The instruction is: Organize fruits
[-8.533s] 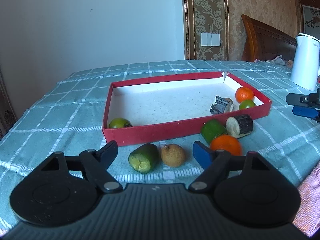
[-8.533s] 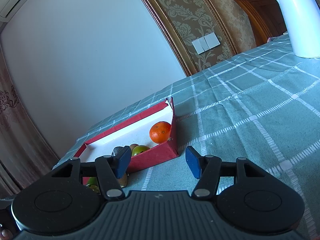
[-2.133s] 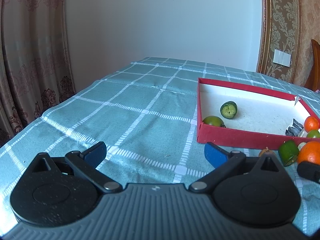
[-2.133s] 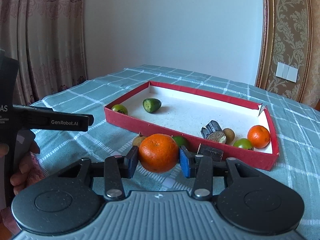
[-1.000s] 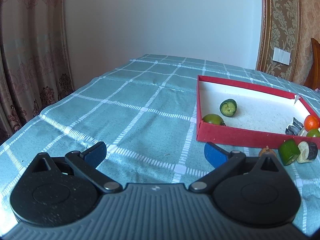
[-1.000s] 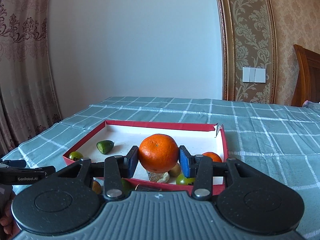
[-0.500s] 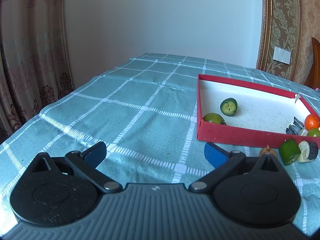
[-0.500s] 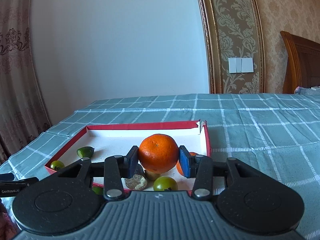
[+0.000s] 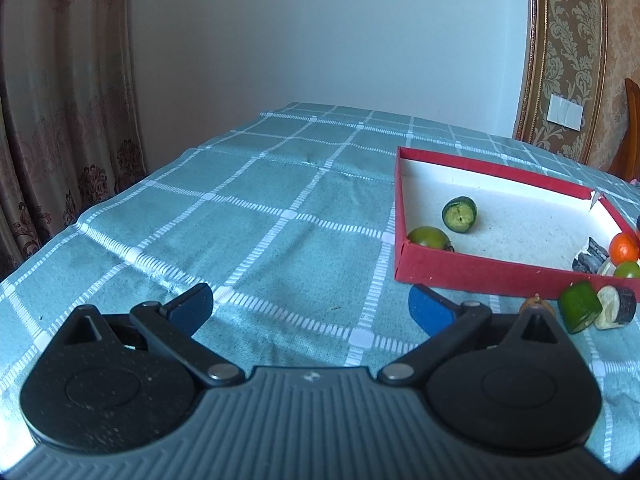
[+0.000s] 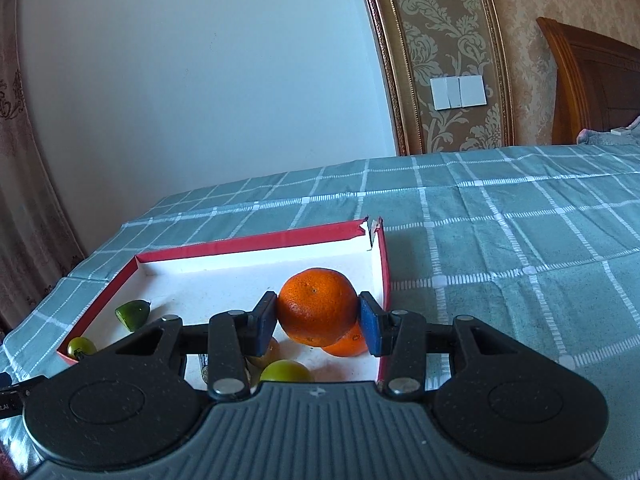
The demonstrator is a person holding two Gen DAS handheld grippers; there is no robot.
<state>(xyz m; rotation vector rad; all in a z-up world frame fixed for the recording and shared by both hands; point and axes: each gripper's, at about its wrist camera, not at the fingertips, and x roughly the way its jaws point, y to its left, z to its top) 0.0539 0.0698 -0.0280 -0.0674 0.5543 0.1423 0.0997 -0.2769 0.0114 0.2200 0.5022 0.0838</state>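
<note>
Right gripper was clamped on a large orange, pads pressing both sides, held over the right end of the red tray. Under it sat a smaller orange and a green fruit; a cut green piece and a green tomato lay at the tray's left end. Left gripper had its jaws wide apart with nothing between them, over the checked tablecloth. A green chunk and a dark-skinned slice lay outside the tray's near wall.
</note>
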